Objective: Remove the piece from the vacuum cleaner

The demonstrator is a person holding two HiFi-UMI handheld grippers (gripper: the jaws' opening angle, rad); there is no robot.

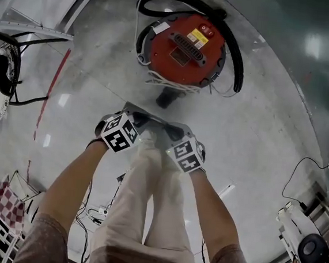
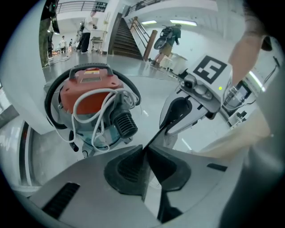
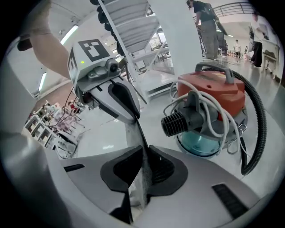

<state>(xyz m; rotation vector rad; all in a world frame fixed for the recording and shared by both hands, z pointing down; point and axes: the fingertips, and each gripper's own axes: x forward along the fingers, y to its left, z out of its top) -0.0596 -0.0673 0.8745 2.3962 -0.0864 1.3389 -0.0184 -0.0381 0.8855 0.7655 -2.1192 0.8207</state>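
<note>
One thin grey piece (image 1: pixel 151 121) is what I see held between both grippers, just in front of the vacuum cleaner (image 1: pixel 181 43) and not touching it. From the head view it reads as a flat plate that spans the gap between the two tools, above the person's legs (image 1: pixel 145 213).

1. Left gripper (image 1: pixel 136 117): its own view shows the jaws clenched on the piece (image 2: pixel 153 133), which runs edge-on as a dark line from the pads (image 2: pixel 129 167) to the other tool.
2. Right gripper (image 1: pixel 173 129): its own view shows the jaws clamped on the same piece (image 3: pixel 141 173), seen here as a pale sheet that rises to the left gripper (image 3: pixel 138 119).
3. Both grippers point down toward the floor (image 1: pixel 256 137) and sit side by side, with the marker cubes facing up.

Vacuum cleaner (image 3: pixel 209 102): upright on the floor, red lid on top, clear blue-green tank below. I note a black hose (image 1: pixel 238 54) looped round the body and a white cord (image 2: pixel 95 107) wound on the side that faces the grippers, beside a black ribbed outlet (image 3: pixel 173 122).

Further out I see a staircase (image 3: pixel 133 26) and a red-and-white chequered board (image 1: pixel 4 202) at the left edge
</note>
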